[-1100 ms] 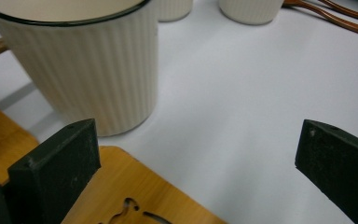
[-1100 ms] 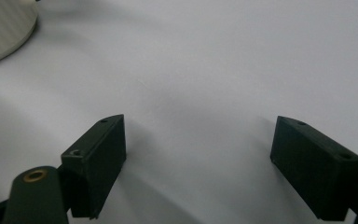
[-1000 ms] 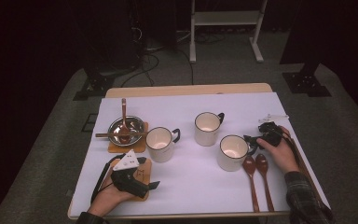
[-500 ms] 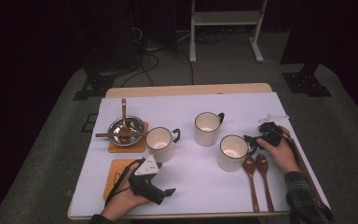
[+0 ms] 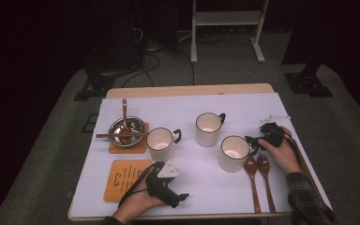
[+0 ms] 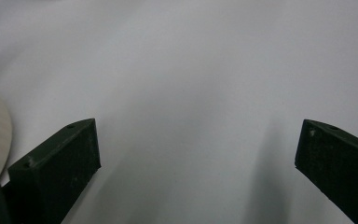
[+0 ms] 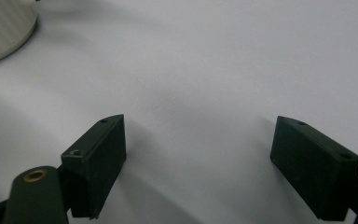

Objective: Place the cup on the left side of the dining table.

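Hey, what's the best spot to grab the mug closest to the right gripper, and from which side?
Probably the mug's dark handle: it juts from the rim's right side toward the right gripper, whose jaws stand open. Come from the right, jaws closing across the loop; the two wooden spoons lie nearer the person, off that path.

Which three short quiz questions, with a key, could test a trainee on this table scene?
1. How many mugs stand on the table?
2. True or false: the left gripper holds a spoon.
3. The two wooden spoons lie nearest which gripper: A left, B right?

Key:
1. Three: one beside the metal bowl, one in the middle, one near the right gripper.
2. False; its jaws are open over bare cloth.
3. B.
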